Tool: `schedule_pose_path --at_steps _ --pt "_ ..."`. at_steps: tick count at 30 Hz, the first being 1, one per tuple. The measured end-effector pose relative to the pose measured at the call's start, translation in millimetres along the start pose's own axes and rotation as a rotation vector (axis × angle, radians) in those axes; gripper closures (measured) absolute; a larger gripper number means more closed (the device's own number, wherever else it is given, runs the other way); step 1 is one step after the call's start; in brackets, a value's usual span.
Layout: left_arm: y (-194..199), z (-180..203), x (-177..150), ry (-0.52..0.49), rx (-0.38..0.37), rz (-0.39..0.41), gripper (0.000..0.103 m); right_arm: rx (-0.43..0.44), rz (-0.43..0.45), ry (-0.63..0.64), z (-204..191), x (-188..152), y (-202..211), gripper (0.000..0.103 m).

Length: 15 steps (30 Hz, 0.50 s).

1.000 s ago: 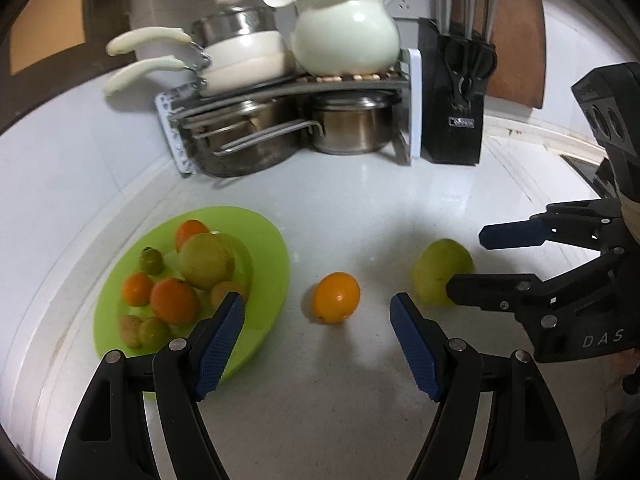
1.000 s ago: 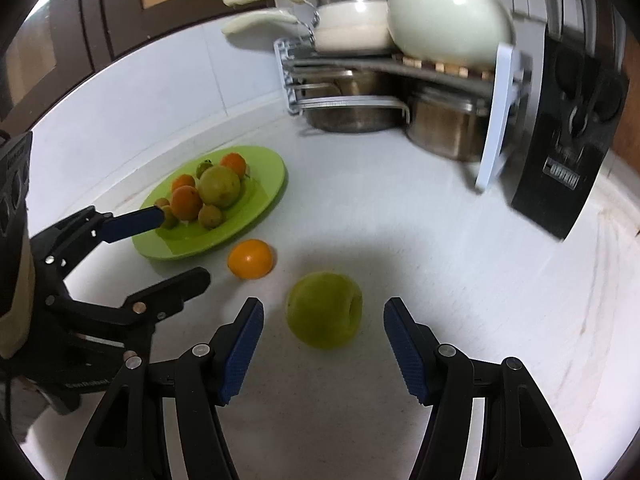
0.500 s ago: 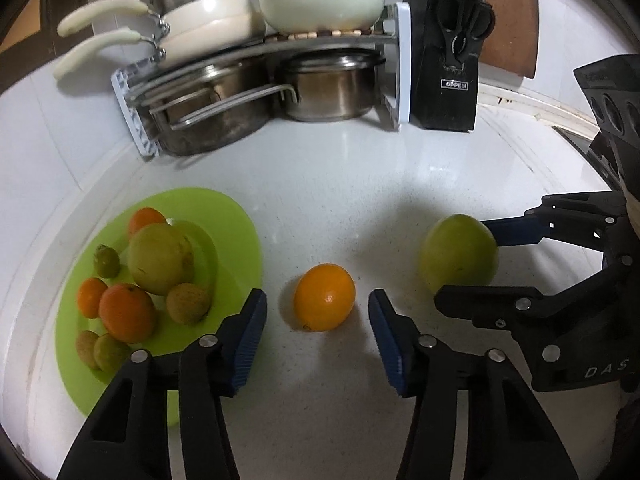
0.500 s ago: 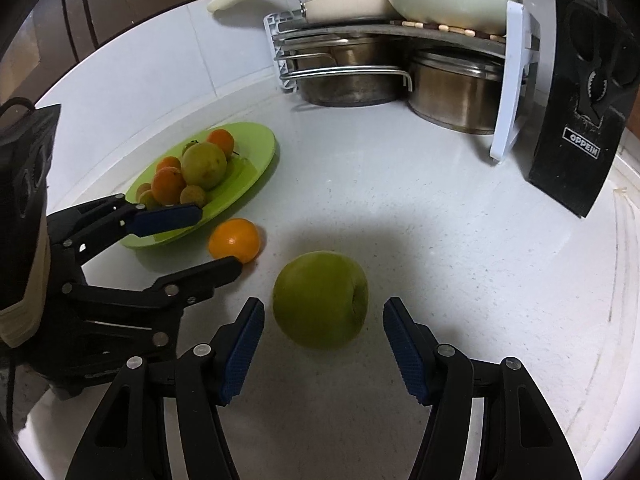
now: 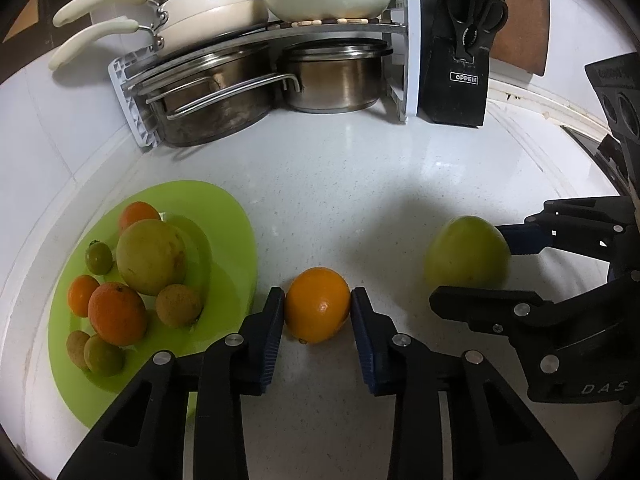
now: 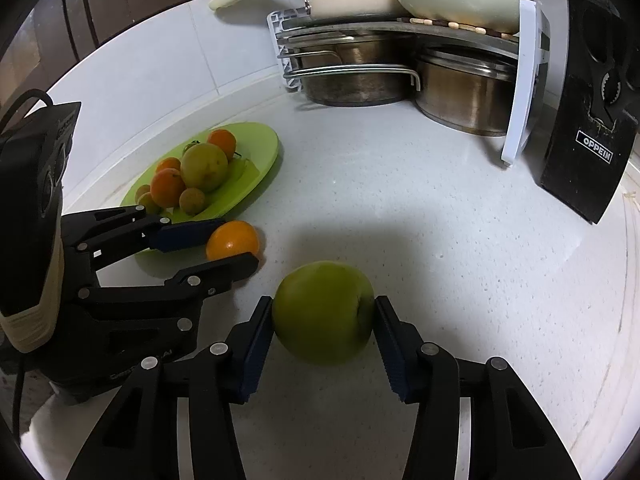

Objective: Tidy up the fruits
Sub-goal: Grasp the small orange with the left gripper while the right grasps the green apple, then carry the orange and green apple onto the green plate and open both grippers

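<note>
A small orange (image 5: 318, 304) sits on the white counter just right of the green plate (image 5: 224, 216), which holds several oranges and greenish fruits. My left gripper (image 5: 318, 309) is closing around the orange, and both blue pads touch its sides. To the right lies a green apple (image 5: 466, 252). The right gripper (image 6: 323, 316) is closing on that apple (image 6: 324, 312), with its pads against both flanks. Both fruits rest on the counter. In the right wrist view the left gripper (image 6: 234, 245) straddles the orange (image 6: 234, 240) beside the plate (image 6: 260, 148).
A two-tier rack (image 5: 410, 52) with steel pots (image 5: 336, 76) below and cream cookware above stands at the back of the counter. A black knife block (image 5: 460, 60) stands to its right. A tiled wall curves round the plate's left side.
Both grippers have come down and forward over their fruits. The left jaws narrowed from wide apart onto the orange. The right jaws narrowed onto the green apple.
</note>
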<state>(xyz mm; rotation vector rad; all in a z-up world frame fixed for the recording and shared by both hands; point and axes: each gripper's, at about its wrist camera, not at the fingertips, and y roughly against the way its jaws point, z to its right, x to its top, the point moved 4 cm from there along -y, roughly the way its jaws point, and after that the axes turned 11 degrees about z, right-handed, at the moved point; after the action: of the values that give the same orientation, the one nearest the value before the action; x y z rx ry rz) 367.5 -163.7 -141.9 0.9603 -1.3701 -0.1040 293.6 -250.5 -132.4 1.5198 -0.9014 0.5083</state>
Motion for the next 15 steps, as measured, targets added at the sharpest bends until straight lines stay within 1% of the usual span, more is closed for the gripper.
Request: schedule_pose_path --at_steps 8,15 --pt "10.7 -1.7 3.6 0.023 0.012 0.02 0.069 -0.002 -0.002 0.003 -1.0 -1.1 0.8 0.053" --pt "29.5 -1.0 8.9 0.053 0.028 0.046 0.069 0.014 0.006 0.02 -5.2 -1.5 7.6 0.053"
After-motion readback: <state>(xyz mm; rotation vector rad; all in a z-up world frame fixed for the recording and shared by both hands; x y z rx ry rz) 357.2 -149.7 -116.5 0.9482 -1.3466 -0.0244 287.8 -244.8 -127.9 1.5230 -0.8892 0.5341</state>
